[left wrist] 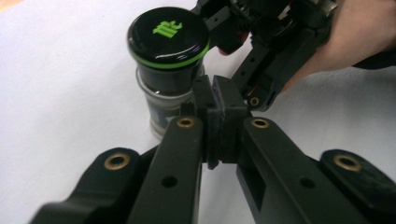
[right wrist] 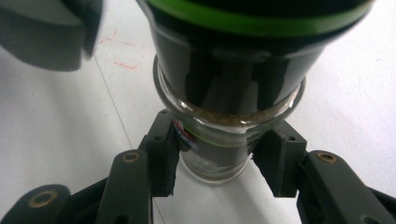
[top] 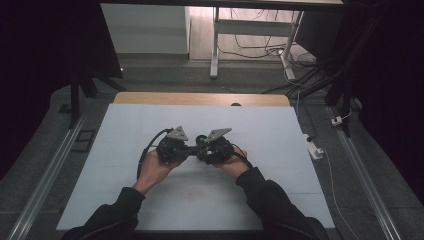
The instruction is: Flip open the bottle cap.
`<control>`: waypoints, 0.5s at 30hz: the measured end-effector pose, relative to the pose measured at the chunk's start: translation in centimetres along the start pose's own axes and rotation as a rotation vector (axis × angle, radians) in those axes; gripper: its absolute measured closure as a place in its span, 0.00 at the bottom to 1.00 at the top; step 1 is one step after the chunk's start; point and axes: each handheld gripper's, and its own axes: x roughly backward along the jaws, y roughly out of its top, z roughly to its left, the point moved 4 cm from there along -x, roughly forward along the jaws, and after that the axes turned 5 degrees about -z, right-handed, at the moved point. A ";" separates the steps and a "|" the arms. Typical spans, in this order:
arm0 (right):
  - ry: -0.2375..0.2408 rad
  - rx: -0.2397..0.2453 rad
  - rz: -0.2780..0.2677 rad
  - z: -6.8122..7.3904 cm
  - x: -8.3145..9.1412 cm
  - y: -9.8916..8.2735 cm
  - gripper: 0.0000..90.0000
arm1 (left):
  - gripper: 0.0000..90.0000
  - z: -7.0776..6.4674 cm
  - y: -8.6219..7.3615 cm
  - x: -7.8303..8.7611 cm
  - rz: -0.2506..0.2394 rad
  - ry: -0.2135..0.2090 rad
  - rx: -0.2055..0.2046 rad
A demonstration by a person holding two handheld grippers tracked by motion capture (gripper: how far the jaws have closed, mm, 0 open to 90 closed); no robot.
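Observation:
A small glass jar (top: 201, 139) with a black lid ringed in green stands on the white table top (top: 125, 150), between my two grippers. In the right gripper view its glass body (right wrist: 219, 135) sits between the black pads, and my right gripper (right wrist: 224, 161) is shut on it low down. A brownish powder shows inside the glass. My left gripper (left wrist: 219, 112) is shut, pad against pad with nothing between, its tips right beside the jar (left wrist: 168, 42) below the lid. From above, the left gripper (top: 191, 148) and the right gripper (top: 203, 148) face each other.
The person's hands and dark sleeves come in from the near edge. A wooden strip (top: 200, 98) borders the table's far side. Beyond it are floor cables, a white desk frame (top: 216, 45) and dark stands. A power strip (top: 313, 149) lies off the right edge.

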 end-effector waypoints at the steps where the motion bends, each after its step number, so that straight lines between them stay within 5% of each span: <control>1: 0.000 0.000 0.000 0.0 0.0 0.0 0.59 | 0.99 -0.1 0.1 -0.2 0.006 -0.004 -0.001; 15: -0.001 -0.006 0.000 0.0 0.0 0.0 0.59 | 0.99 -0.2 0.7 -0.7 -0.005 0.024 0.009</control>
